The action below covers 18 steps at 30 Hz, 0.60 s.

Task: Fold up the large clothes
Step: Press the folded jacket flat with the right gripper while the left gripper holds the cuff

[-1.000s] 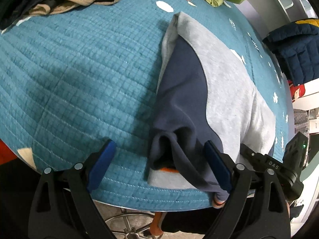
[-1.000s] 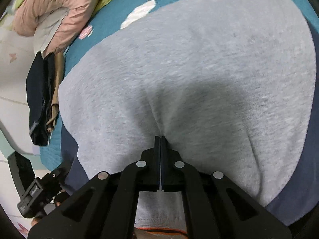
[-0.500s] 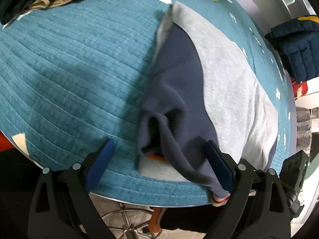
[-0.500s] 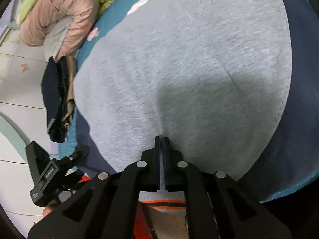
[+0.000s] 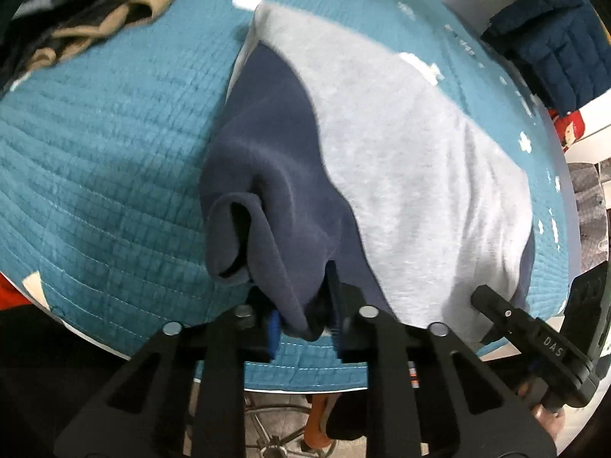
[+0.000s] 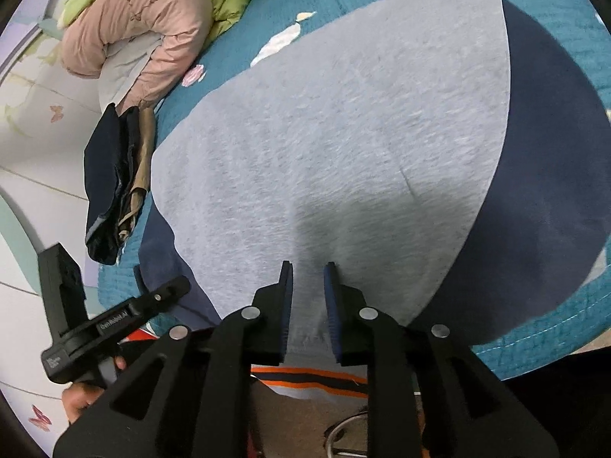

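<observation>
A grey sweatshirt with navy sleeves (image 5: 401, 152) lies folded lengthwise on the teal quilted table (image 5: 95, 145). My left gripper (image 5: 305, 305) is shut on the bunched navy sleeve cuff (image 5: 290, 259) at the near table edge. In the right wrist view the grey body (image 6: 343, 133) fills the frame, its navy sleeve (image 6: 546, 191) on the right. My right gripper (image 6: 308, 286) stands slightly open at the near hem, the grey cloth between its pads. An orange-striped hem (image 6: 305, 378) hangs over the edge.
A tan and dark garment pile (image 5: 95, 23) lies far left, also in the right wrist view (image 6: 114, 175). Pink and green jackets (image 6: 152, 19) sit at the back. A navy puffer jacket (image 5: 553, 49) hangs off the table to the right.
My left gripper has closed on the navy sleeve cuff. My right gripper, shut on the hem before, has opened a little. The sweatshirt has shifted slightly.
</observation>
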Each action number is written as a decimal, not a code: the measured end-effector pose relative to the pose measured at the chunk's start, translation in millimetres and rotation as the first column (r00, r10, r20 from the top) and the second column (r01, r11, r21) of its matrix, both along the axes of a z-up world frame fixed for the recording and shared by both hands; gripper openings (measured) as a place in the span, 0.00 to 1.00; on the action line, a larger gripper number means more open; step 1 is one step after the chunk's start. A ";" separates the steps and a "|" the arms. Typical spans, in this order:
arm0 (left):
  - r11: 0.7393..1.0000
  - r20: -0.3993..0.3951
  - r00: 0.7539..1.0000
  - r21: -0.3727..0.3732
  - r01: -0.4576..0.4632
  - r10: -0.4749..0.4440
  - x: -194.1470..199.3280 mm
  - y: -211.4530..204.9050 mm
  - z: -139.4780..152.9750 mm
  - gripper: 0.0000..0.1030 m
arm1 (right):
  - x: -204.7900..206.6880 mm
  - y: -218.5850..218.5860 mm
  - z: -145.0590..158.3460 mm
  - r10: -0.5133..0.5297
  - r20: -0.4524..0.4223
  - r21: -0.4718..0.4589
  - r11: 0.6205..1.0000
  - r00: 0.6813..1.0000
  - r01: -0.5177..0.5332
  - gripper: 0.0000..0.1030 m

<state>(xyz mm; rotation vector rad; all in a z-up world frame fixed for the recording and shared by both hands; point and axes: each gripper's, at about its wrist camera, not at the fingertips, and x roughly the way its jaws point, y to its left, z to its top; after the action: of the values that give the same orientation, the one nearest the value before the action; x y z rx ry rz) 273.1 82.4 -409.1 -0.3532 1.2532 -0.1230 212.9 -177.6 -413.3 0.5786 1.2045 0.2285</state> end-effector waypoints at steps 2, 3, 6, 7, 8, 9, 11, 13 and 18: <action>1.000 0.045 0.999 -0.024 0.014 -0.013 -3.0 -0.2 14.3 0.16 | -3.0 7.4 10.4 0.034 0.049 -0.018 0.999 0.998 -0.033 0.31; 0.999 0.060 0.998 -0.043 0.022 -0.019 -2.6 -1.7 22.4 0.16 | -4.2 10.9 14.8 0.049 0.071 -0.021 0.999 0.996 -0.048 0.34; 0.996 0.085 0.996 -0.082 0.044 -0.037 2.0 -4.7 40.3 0.16 | -10.0 30.6 31.5 0.123 0.154 -0.022 0.992 0.980 -0.121 0.38; 0.994 0.088 0.995 -0.092 0.051 -0.043 3.7 -2.5 44.4 0.16 | -12.6 37.5 36.0 0.144 0.176 -0.017 0.989 0.974 -0.144 0.39; 0.993 0.089 0.995 -0.102 0.055 -0.046 5.5 -5.4 48.8 0.16 | -14.6 41.3 38.2 0.157 0.190 -0.004 0.987 0.969 -0.160 0.41; 0.992 0.087 0.995 -0.111 0.059 -0.049 7.1 -8.1 52.5 0.16 | -17.8 48.4 41.6 0.180 0.210 0.016 0.982 0.961 -0.187 0.43; 0.990 0.087 0.994 -0.120 0.075 -0.064 9.1 -11.9 59.0 0.16 | -23.9 59.4 47.6 0.213 0.241 -0.002 0.976 0.947 -0.219 0.43; 0.987 0.080 0.994 -0.136 0.090 -0.080 10.4 -28.9 64.7 0.16 | -27.2 68.1 52.7 0.246 0.271 -0.031 0.969 0.931 -0.247 0.46; 0.983 0.080 0.992 -0.147 0.107 -0.097 14.2 -32.6 73.9 0.16 | -17.5 96.5 54.7 0.331 0.312 -0.131 0.943 0.891 -0.304 0.54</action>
<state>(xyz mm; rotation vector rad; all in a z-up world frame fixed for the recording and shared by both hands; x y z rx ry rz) 287.4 49.8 -335.2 -0.4114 1.1932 -0.3170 195.4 -81.1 -358.6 0.2546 0.9691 0.5338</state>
